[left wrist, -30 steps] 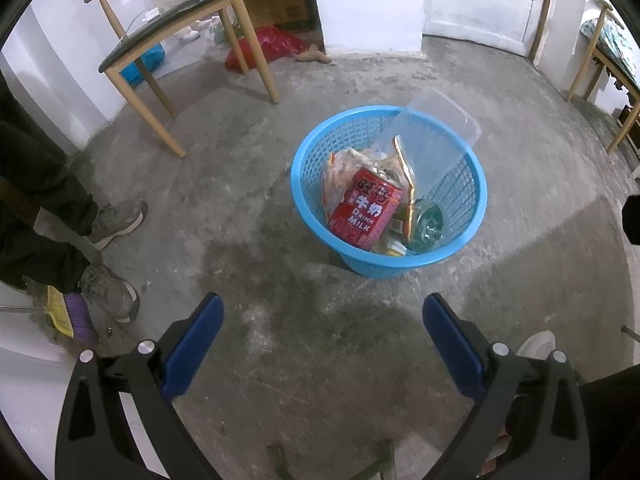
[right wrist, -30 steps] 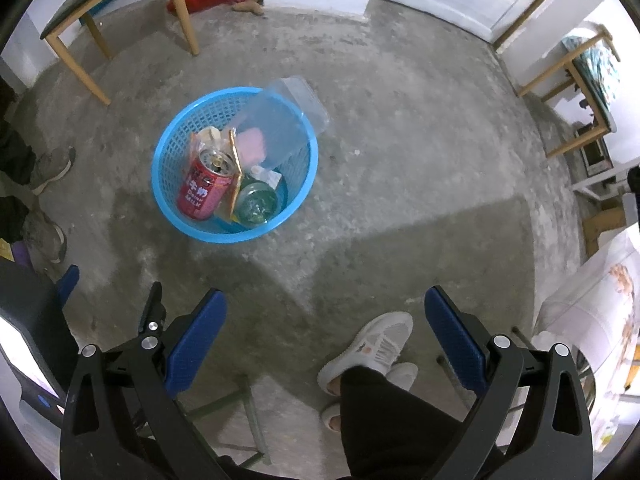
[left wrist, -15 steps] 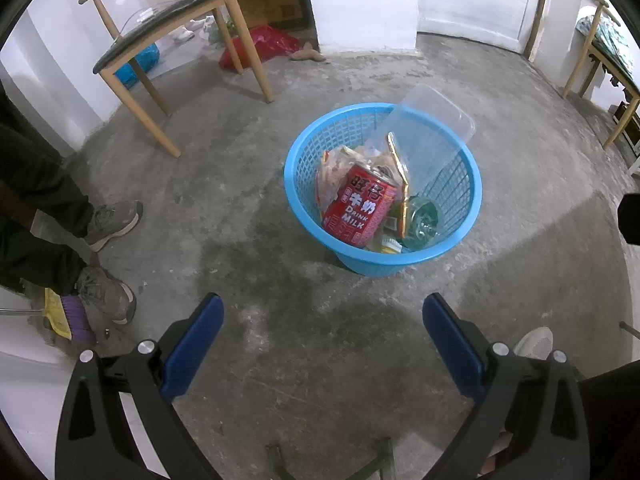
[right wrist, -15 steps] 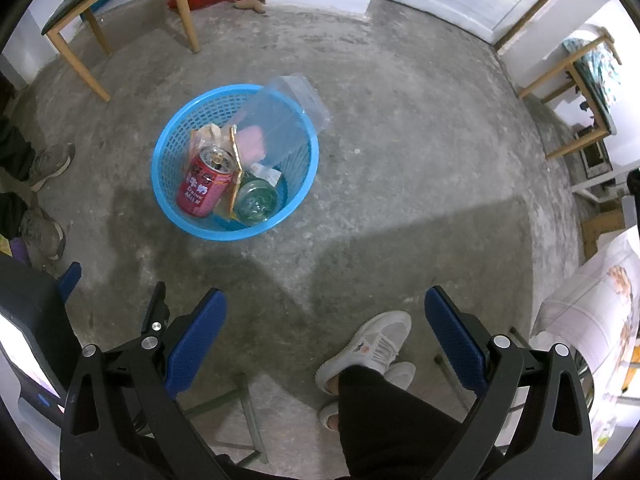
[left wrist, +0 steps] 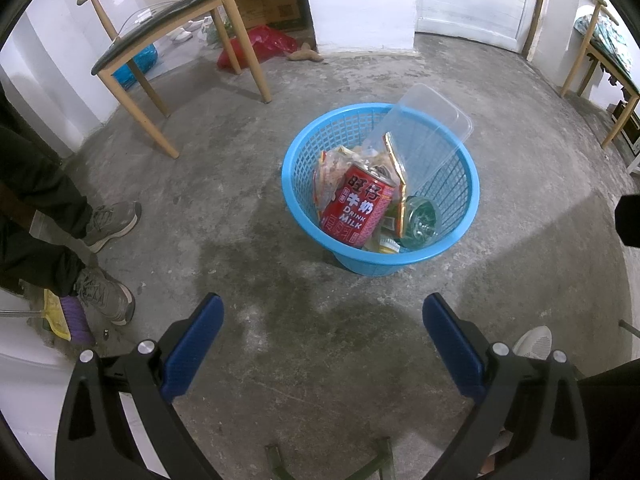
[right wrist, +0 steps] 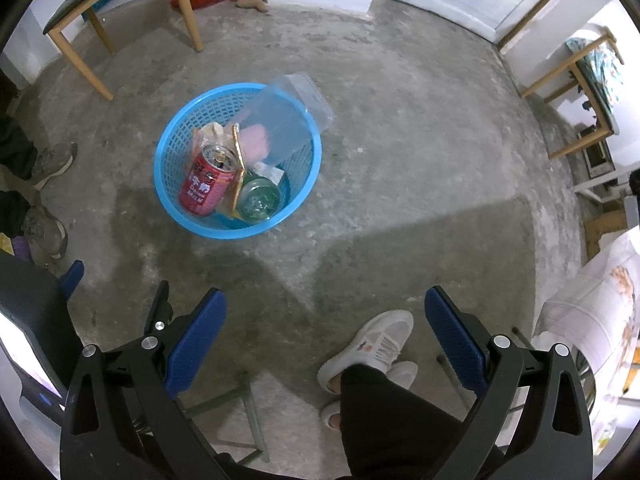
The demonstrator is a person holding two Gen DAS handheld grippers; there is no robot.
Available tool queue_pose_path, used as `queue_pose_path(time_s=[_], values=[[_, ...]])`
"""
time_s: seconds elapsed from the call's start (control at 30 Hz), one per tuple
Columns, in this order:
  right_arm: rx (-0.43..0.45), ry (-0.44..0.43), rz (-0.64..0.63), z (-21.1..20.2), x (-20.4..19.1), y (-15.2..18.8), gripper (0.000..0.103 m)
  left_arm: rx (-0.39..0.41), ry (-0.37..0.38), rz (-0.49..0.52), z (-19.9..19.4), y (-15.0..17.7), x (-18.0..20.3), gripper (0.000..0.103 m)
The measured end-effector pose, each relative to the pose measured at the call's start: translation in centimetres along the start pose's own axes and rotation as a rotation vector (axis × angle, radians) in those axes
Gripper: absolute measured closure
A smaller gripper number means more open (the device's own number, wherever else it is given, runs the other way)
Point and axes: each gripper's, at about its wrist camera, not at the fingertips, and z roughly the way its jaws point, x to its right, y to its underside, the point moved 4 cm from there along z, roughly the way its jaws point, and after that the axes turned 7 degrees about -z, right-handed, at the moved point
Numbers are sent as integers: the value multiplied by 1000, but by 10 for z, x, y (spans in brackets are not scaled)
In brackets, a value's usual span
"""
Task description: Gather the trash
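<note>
Left gripper (left wrist: pixel 322 316): jaws wide, empty, above floor (left wrist: pixel 248 208). Right gripper (right wrist: pixel 325 312): jaws wide, empty. Basket (left wrist: pixel 298 184) stands on floor at 12 o'clock of left gripper, 11 o'clock of right, well apart from both. In basket: red can (left wrist: pixel 358 210) tilted, at 9 o'clock side; green bottle (left wrist: pixel 420 222) at 5 o'clock; wrapper (left wrist: pixel 394 158) between them; clear tray (left wrist: pixel 430 136) leaning over far rim at 1 o'clock. Chair (left wrist: pixel 168 24) at 10 o'clock of basket.
</note>
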Motion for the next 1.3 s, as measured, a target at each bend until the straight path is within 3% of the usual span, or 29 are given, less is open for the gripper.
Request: queue_pose_path(time_s=[1.3], values=[[25, -5, 7, -7, 1, 0, 8, 9, 9, 2, -1, -3, 3, 5]])
